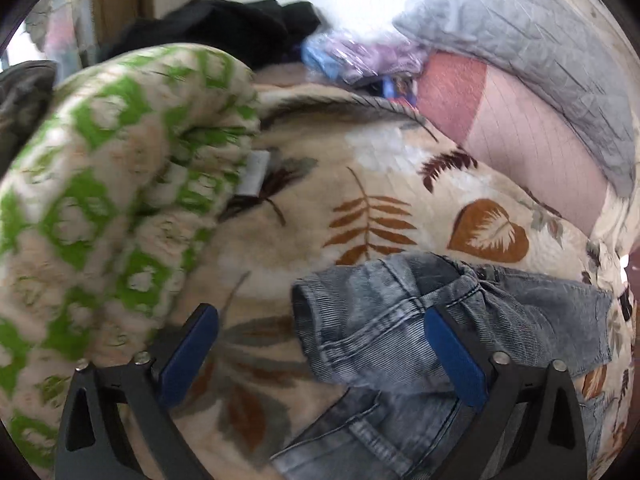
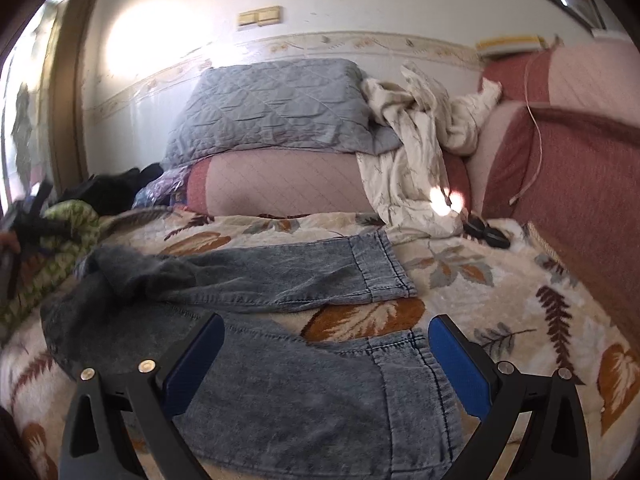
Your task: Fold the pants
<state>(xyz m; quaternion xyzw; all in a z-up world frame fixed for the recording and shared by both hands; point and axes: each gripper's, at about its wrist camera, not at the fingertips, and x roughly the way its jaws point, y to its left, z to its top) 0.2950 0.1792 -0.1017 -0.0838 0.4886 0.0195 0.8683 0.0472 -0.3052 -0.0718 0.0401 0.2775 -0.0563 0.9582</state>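
Note:
A pair of washed blue denim pants (image 2: 280,276) lies on a cream leaf-print blanket (image 2: 500,292) on a bed. In the right wrist view both legs run to the right, the far leg's cuff (image 2: 380,268) flat, the near leg (image 2: 320,392) under my right gripper (image 2: 326,344), which is open and empty just above it. In the left wrist view the crumpled waist end of the pants (image 1: 400,320) lies between the fingers of my left gripper (image 1: 320,328), which is open and holds nothing.
A bunched green-and-cream blanket (image 1: 100,200) rises at the left. A grey quilted pillow (image 2: 272,108), pink cushions (image 2: 288,184), a rumpled white sheet (image 2: 420,152) and dark clothes (image 1: 224,28) lie at the back. Red cushions (image 2: 580,168) stand at the right.

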